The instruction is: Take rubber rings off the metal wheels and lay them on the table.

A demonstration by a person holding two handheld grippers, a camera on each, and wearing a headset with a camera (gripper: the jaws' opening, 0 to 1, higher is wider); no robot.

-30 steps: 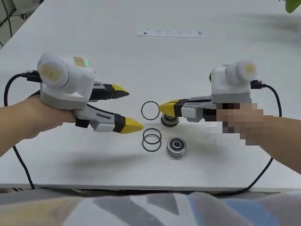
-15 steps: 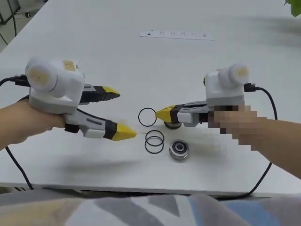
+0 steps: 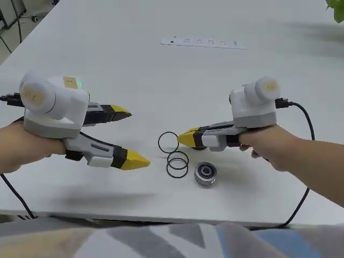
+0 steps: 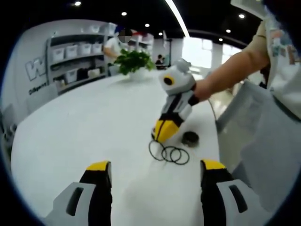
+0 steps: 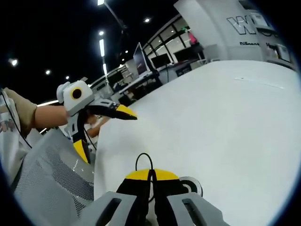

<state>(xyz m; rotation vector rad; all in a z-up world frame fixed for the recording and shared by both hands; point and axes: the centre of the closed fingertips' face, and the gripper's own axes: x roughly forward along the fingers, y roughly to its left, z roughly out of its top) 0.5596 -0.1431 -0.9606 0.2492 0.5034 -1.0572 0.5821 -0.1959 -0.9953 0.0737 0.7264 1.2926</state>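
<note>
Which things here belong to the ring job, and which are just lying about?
Job in hand: three rubber rings on the table, the metal wheel beside them, the left gripper and the right gripper.

Lying about: the power strip farther back and the plant in the corner.

The white surface (image 3: 161, 75) carries all parts. A single black rubber ring (image 3: 169, 142) sits near the front edge, its right side clamped in the closed tips of the right tool (image 3: 181, 138), which reaches in from the right. A pair of overlapping black rubber rings (image 3: 177, 164) lies just in front of the single ring. A round metal wheel (image 3: 205, 173) stands just right of the pair. The left tool (image 3: 138, 136) is left of all the rings, apart from them. A white power strip (image 3: 204, 41) lies far behind.
</note>
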